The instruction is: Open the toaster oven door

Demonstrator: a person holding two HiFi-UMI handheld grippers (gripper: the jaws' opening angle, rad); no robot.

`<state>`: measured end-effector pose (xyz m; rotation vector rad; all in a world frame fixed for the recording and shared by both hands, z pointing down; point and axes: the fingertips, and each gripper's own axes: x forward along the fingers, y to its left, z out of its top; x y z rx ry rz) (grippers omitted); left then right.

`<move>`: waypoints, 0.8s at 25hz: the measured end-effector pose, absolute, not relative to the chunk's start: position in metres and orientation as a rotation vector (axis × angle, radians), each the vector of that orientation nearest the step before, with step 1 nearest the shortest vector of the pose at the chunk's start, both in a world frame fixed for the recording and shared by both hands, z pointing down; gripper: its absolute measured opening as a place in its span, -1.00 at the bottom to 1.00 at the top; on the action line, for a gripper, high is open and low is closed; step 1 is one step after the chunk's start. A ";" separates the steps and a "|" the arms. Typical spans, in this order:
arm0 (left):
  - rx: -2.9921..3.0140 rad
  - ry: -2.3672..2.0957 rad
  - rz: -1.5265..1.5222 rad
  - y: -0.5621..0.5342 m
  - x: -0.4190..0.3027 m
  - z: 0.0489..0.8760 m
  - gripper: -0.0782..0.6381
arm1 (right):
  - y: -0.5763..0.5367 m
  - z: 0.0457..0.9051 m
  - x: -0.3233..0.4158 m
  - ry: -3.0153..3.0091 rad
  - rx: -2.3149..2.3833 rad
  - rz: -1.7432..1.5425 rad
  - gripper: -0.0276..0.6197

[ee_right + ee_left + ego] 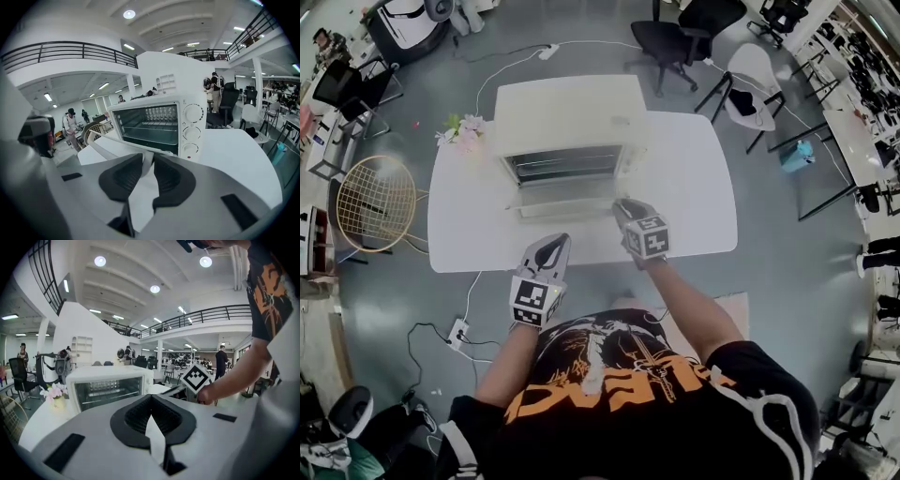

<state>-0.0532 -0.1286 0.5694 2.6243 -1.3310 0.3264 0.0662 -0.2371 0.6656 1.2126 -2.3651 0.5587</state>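
Nearest the person, the left gripper (pixel 551 244) hovers low over the front edge of the white table (pixel 694 187), its jaws drawn together at the tips with nothing between them, taking no part in the work; a little further in and to the right, the right gripper (pixel 146 161) reaches to the right end of the door handle (pixel 112 143), and its pads look closed on the handle's white end piece, which fills the narrow gap between them (the grip is a judgement from the right gripper view, as the head view shows only the gripper's back); beyond it the door (pixel 562 200) lies folded down in front of the toaster oven (pixel 567 117), close to flat over the table, so that the wire rack and the shiny rear wall of the cavity show plainly; the oven itself stands at the middle of the table's far side, its three knobs on its right face, with a small bunch of pink flowers (pixel 461 131) just beside its left corner; the opening seems all but done, and what appears left is to let the door settle at its lowest and release the handle.
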 end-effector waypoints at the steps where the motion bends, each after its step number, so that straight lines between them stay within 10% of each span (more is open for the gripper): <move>1: 2.615 -1.315 0.345 -0.130 -0.049 0.579 -0.72 | -0.234 0.669 0.067 -2.361 1.208 0.567 -0.64; 20: 2.639 -1.292 0.426 -0.118 -0.048 0.585 -0.72 | -0.171 0.792 0.077 -2.104 1.100 0.905 -0.65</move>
